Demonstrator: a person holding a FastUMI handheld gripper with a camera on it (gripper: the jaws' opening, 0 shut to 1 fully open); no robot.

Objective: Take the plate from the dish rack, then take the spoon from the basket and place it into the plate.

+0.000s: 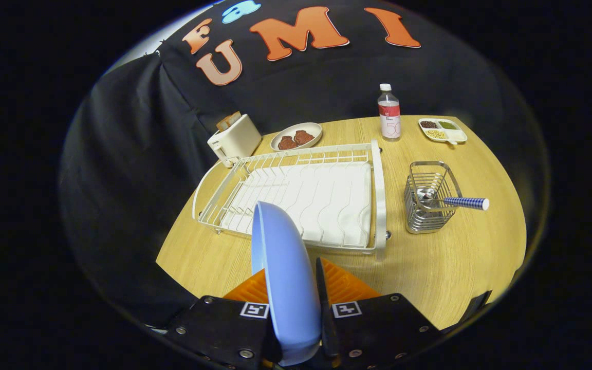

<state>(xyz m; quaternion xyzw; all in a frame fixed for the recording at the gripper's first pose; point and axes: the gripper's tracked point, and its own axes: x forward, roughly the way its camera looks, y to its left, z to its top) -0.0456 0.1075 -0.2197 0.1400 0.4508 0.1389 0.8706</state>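
Facing a wooden tabletop against black cloth, we see our gripper clamping the blue plate upright at lower centre, the dish rack beyond.

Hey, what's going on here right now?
A hand-held gripper has its jaws shut on a blue plate, held on edge above the table, just in front of the white dish rack. The spoon still sits in the wire basket beside the rack.
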